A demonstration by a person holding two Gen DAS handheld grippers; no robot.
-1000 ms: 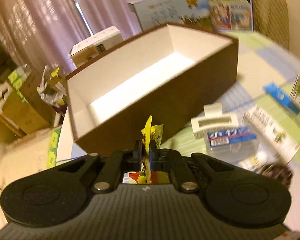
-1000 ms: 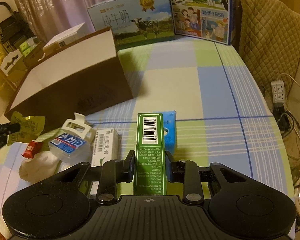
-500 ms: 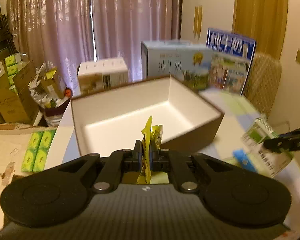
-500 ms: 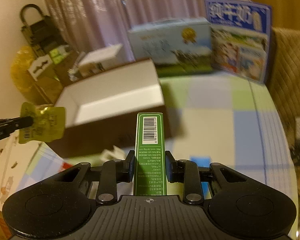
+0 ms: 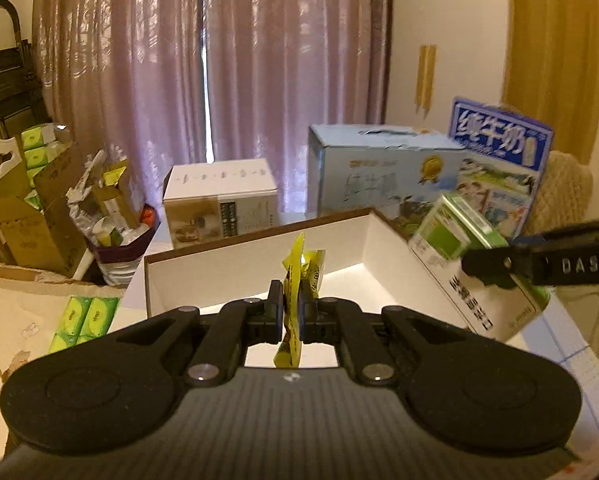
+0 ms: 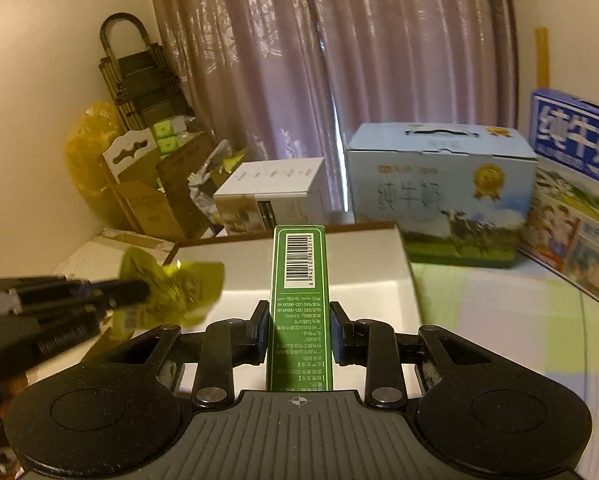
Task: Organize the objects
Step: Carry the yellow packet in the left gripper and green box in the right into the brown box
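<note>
Jaws clamped: left gripper (image 5: 290, 314) on yellow packet (image 5: 299, 268), right gripper (image 6: 298, 328) on green carton (image 6: 299, 292). Both have risen from table level to above the open box (image 5: 235, 256); release is next.

Glossy foil sachet (image 5: 299, 276), printed cardboard carton (image 6: 299, 280)

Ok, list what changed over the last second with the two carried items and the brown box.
Both grippers lifted their loads off the table and carried them toward the open brown box. The yellow packet and the green carton now hang over its white inside. Unchanged: both grips, nothing released, box in place and empty.
</note>
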